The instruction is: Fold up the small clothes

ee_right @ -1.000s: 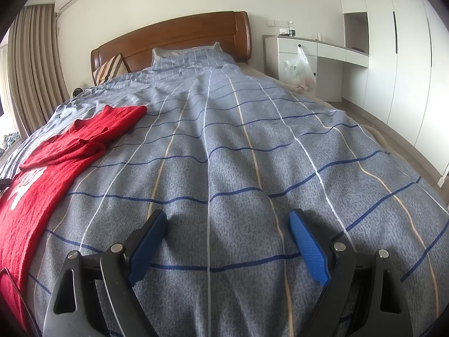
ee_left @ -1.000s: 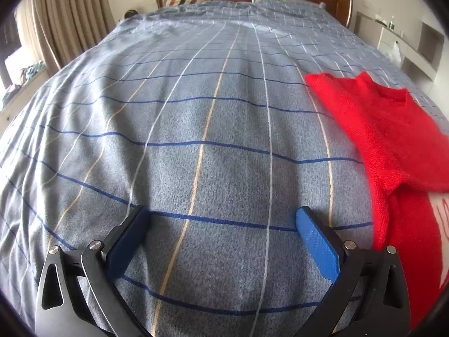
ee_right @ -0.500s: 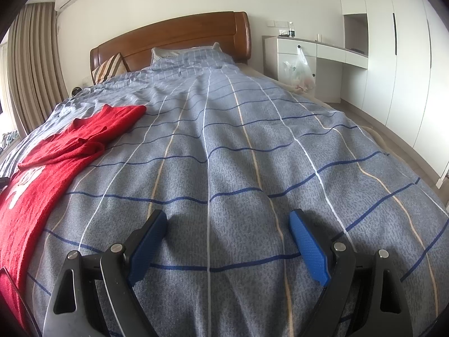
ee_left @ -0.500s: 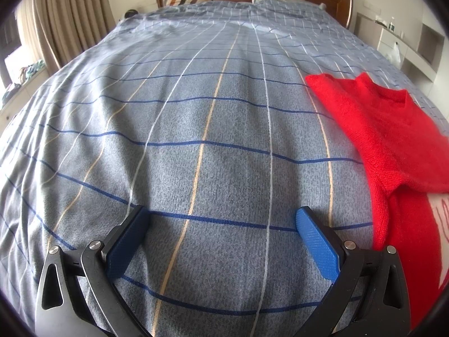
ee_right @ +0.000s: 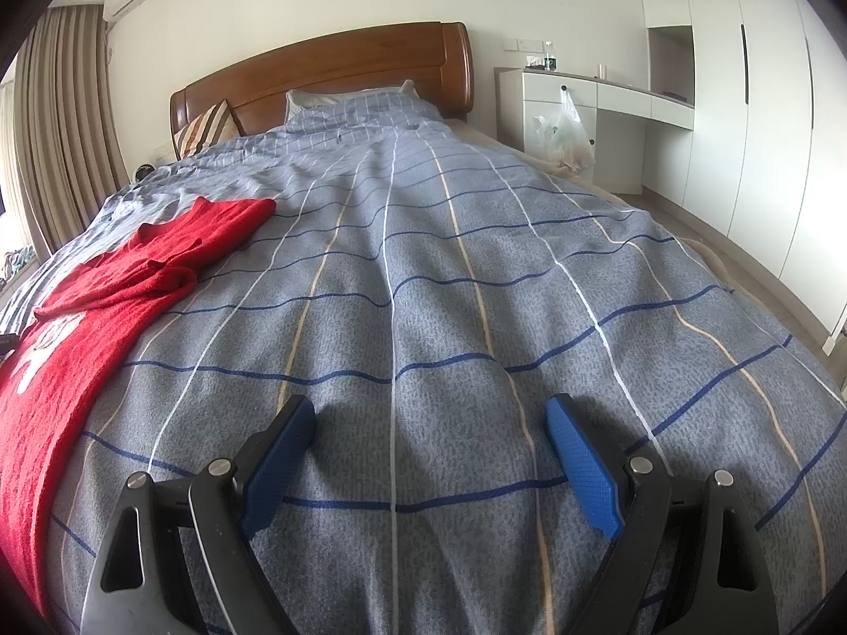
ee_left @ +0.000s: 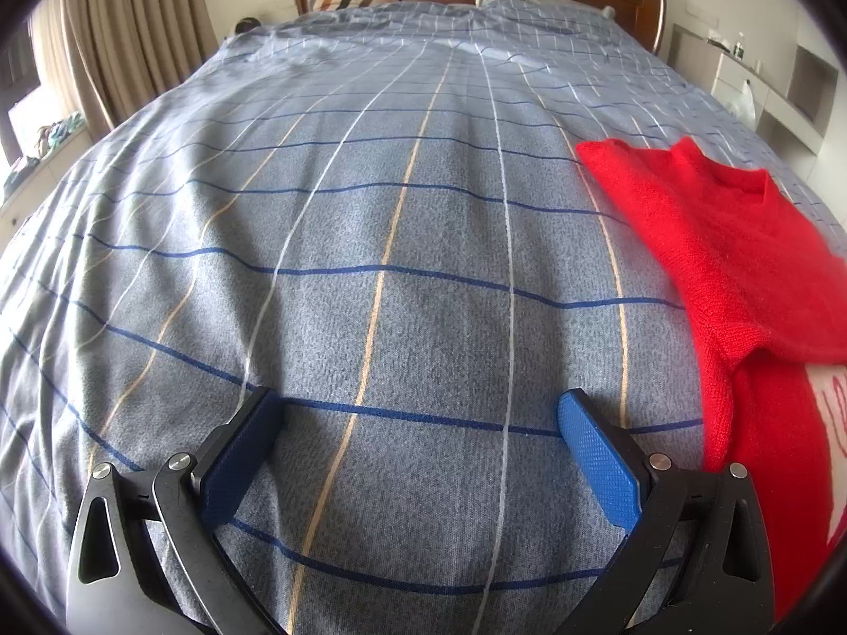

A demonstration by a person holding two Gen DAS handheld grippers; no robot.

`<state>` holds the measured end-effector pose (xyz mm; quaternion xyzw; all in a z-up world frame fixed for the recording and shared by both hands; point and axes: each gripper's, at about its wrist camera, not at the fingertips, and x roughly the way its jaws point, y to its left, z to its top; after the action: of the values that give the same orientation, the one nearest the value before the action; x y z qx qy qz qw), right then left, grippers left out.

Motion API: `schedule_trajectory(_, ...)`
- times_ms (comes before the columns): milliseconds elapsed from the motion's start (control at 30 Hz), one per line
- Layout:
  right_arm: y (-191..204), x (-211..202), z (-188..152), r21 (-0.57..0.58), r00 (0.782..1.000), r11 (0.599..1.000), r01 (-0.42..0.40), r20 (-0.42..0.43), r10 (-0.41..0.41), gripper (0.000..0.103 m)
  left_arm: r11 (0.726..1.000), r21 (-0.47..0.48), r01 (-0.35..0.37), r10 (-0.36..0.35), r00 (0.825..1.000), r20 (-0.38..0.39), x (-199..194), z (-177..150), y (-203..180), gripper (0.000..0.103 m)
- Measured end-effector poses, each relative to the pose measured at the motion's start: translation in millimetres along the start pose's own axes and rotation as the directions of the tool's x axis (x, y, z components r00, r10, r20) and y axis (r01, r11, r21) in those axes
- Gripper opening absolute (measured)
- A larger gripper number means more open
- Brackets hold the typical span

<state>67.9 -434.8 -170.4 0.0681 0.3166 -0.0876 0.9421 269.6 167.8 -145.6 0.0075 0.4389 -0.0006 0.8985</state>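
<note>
Checked bedspread (ee_left: 370, 211) lies beneath our wide-open, empty left gripper (ee_left: 418, 423) and right gripper (ee_right: 429, 423); red sweater (ee_left: 741, 243) at three o'clock may bunch if we pinch bedding too.

The left gripper (ee_left: 421, 413) is showing black metal arms with triangular cut-outs, silver round screw heads at the joints, and blue pads (ee_left: 595, 463) with a fine dotted grip texture. The right gripper (ee_right: 429, 418) is showing the same build.
</note>
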Motion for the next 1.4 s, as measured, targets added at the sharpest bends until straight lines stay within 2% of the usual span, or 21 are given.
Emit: schedule_trajectory(1400, 1.3, -0.2, -0.7, 0.000, 1.000, 1.000, 0.002, 0.000, -0.002, 0.088, 1.000, 0.000, -0.004, 0.004, 1.000, 0.002, 3.0, 4.4, 1.7, 0.103)
